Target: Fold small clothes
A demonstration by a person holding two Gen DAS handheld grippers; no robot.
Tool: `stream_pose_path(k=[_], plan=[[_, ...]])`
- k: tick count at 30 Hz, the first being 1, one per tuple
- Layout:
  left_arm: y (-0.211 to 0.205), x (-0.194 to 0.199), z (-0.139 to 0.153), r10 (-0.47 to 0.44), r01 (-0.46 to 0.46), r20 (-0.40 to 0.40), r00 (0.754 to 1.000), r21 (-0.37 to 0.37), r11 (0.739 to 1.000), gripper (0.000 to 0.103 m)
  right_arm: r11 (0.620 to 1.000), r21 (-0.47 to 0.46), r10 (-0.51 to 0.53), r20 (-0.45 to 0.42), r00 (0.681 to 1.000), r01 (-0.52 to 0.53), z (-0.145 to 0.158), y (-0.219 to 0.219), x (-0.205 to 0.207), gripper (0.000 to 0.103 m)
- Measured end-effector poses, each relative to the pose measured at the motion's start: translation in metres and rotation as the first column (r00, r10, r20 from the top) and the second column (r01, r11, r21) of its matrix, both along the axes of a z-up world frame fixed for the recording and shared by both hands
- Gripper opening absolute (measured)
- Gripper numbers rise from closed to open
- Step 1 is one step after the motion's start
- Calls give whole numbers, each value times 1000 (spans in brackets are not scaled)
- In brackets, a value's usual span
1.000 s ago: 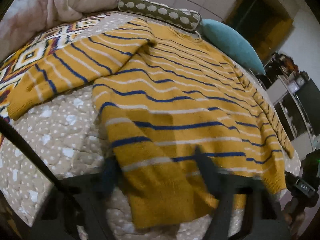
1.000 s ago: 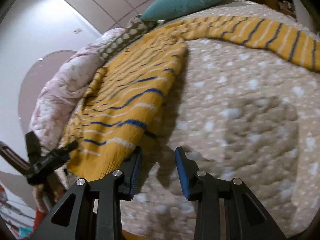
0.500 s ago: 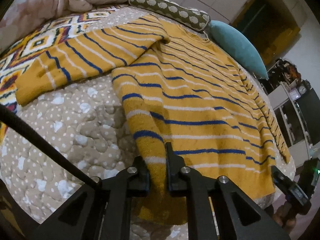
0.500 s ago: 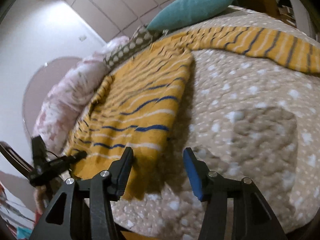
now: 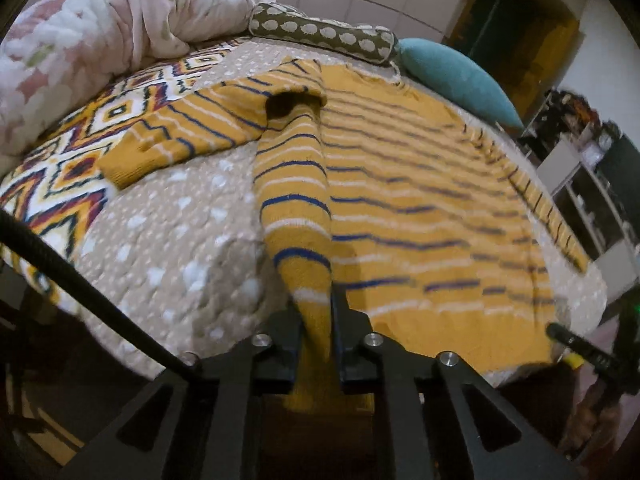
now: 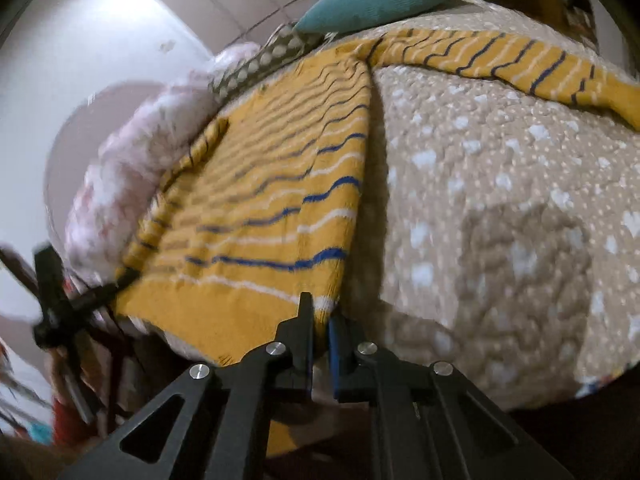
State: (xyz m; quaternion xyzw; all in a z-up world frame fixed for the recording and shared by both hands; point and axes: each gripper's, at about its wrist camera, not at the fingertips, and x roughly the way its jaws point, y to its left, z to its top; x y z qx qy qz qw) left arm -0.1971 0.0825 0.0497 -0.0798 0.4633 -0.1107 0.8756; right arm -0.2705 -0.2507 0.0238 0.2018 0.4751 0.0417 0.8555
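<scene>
A mustard-yellow sweater with blue and white stripes lies spread on the bed, sleeves out to both sides. My left gripper is shut on the sweater's bottom left hem corner, and the left edge is lifted into a ridge. My right gripper is shut on the bottom right hem corner of the sweater. The right sleeve stretches across the quilt. Each gripper shows small in the other's view, at the sweater's far hem corner.
The bed has a beige dotted quilt, a patterned blanket, a pink comforter, a dotted bolster and a teal pillow at the head. Shelves stand at right. A black cable crosses left.
My left gripper closed on the left hem corner and lifted that edge. My right gripper, open before, moved in and closed on the right hem corner.
</scene>
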Motion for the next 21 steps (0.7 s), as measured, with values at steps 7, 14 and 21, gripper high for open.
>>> stream_pose_path(k=[7,14,21], plan=[[66,9,20,172,-171,82,982,-18,985,57,995,-98,-30,56,998,36,20,-14,-11,18],[136,72,-5,364,-362,-23,931,-187,913,69,992,-116,-31,69,997,39,25,-8,2,18],[145,125,-32,367,-384,-133,921,-148,911,10,986,-164,2,65,998,9,24,9,12,18]])
